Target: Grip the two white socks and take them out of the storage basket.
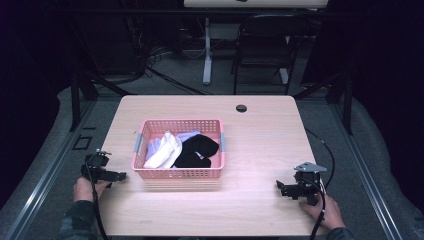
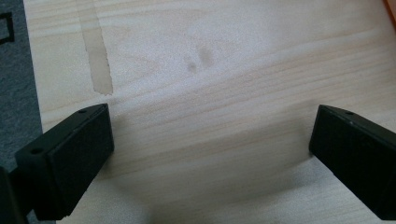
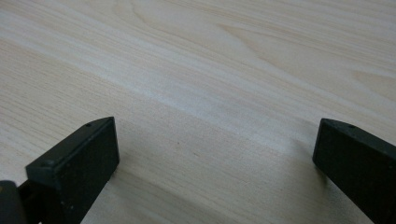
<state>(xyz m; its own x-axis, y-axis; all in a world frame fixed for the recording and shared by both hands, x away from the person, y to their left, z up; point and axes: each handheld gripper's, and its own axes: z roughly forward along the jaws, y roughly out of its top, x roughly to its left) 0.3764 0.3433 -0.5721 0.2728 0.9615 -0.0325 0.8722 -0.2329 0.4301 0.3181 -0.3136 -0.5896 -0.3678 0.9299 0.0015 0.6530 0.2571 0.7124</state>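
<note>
The pink basket (image 1: 177,172) of socks (image 1: 165,150), mid-frame, could be shoved aside if clipped by either wide-open, empty tool.

We are looking at a pale wooden counter (image 1: 260,145) standing on grey carpet (image 1: 165,75). Beyond the counter, a dark chair (image 1: 262,47) and a white desk leg (image 1: 207,50) are sitting in a dim, black-walled room.

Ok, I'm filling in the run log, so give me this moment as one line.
left claw: open, empty, beside basket | right claw: open, empty, over table | white sock, black sock: in basket
</note>
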